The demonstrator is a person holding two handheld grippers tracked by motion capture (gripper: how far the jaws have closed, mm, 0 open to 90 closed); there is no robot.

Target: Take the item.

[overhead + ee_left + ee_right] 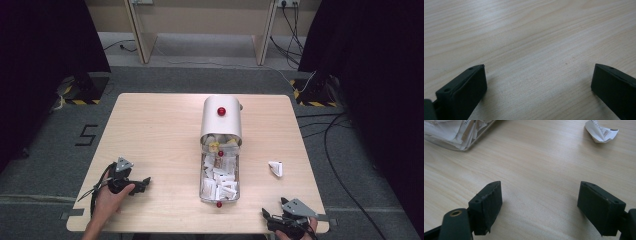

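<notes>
Both jaws apart | left gripper (141,184), right gripper (266,216) (table (160,125) front edge) | bare wood toward packet (275,168)

You worked in a lab or recording studio, not in a home. Your table (150,125) stood alone on grey carpet (200,75), and black curtains (45,40) hung at both sides of it. Yellow-black hazard tape (80,101) marked the stand bases (85,85) on the floor. Cables (345,170) ran over the carpet to wall sockets (287,3). A figure 5 (87,135) was taped beside the table.
</notes>
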